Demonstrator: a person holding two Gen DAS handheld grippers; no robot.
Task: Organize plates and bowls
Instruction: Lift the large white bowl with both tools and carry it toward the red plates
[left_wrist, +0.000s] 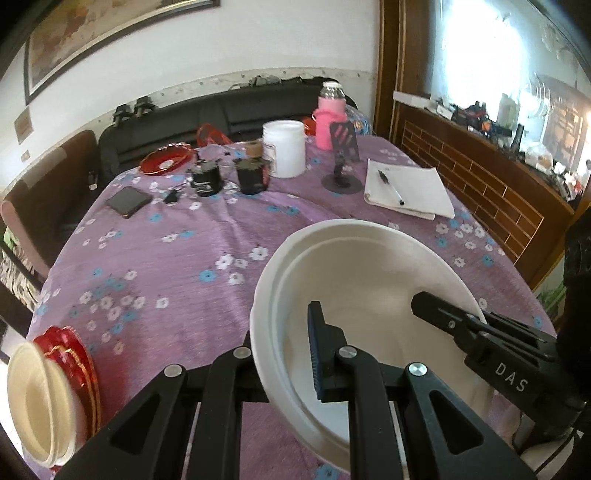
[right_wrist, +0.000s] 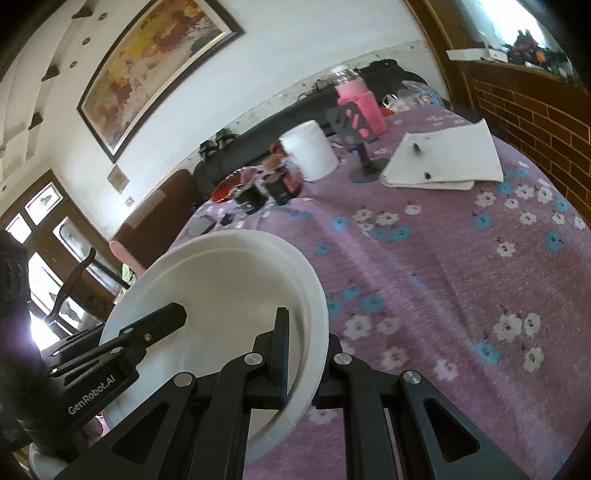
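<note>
Bowl: I hold a white bowl (left_wrist: 369, 280) above the purple flowered tablecloth (left_wrist: 177, 258), tilted. It looks like two nested bowls, because a second rim line runs just inside the outer one. It is plain, matte, and I see nothing inside it.

Left claw: my left claw (left_wrist: 284, 347) is closed on the left edge of the bowl, one finger inside the wall and the other outside.

Right claw: my right claw (right_wrist: 304, 354) is closed on the opposite edge, in the same way. In the left view its finger reaches into the bowl from the right.

Other dishes: at the near left edge of the table I see a cream bowl (left_wrist: 37, 402) lying against a red plate (left_wrist: 83, 354); the picture is blurred there. Another red plate (left_wrist: 164, 159) sits at the far side of the table.

Containers: a white jar (left_wrist: 284, 147) stands upright near two dark jars (left_wrist: 229, 177); their contents I cannot tell. Behind is a bottle in a pink sleeve (left_wrist: 330, 118).

Also on the table: a notepad (left_wrist: 406, 192) with a pen (left_wrist: 390, 187) on it, and a dark phone (left_wrist: 129, 201).
</note>
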